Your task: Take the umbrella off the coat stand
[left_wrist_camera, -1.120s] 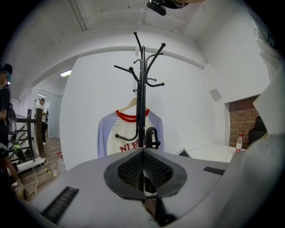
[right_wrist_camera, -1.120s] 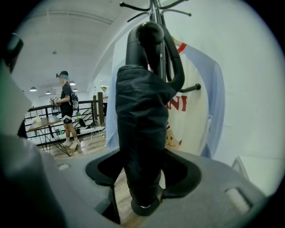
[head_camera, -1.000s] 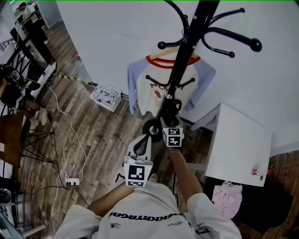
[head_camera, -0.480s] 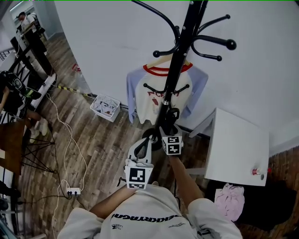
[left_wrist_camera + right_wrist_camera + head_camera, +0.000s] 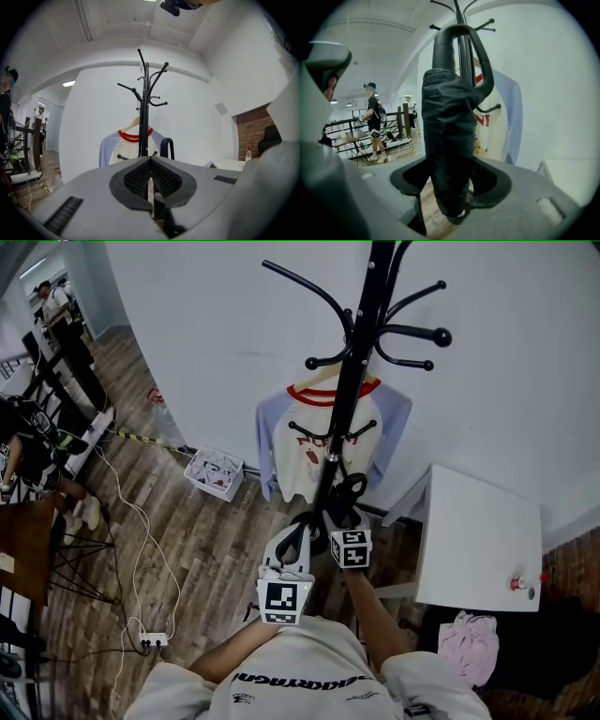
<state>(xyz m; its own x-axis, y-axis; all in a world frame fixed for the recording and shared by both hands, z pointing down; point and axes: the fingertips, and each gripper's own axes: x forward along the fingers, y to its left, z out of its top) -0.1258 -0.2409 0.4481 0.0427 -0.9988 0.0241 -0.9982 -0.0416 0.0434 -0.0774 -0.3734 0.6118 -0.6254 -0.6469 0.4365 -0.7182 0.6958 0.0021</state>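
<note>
A tall black coat stand [image 5: 354, 371] rises against the white wall, and a white and lilac shirt [image 5: 309, 442] hangs on it. My right gripper [image 5: 339, 517] is shut on a folded black umbrella [image 5: 345, 495] just in front of the pole's lower part. In the right gripper view the umbrella [image 5: 450, 136] fills the space between the jaws of that gripper [image 5: 450, 185], loop handle [image 5: 459, 42] upward. Whether the loop still rests on a peg is hidden. My left gripper [image 5: 292, 538] is beside it on the left; its pads [image 5: 140, 176] meet with nothing in them.
A white table [image 5: 483, 531] with a small bottle [image 5: 523, 584] stands right of the stand, a pink cloth [image 5: 466, 643] below it. A white crate [image 5: 216, 470] sits by the wall. Cables and a power strip [image 5: 155, 641] cross the wooden floor; people [image 5: 52, 301] stand far left.
Both grippers have risen a little, the right one more, carrying the umbrella with it. The head view has tilted up, so more of the stand's top shows.
</note>
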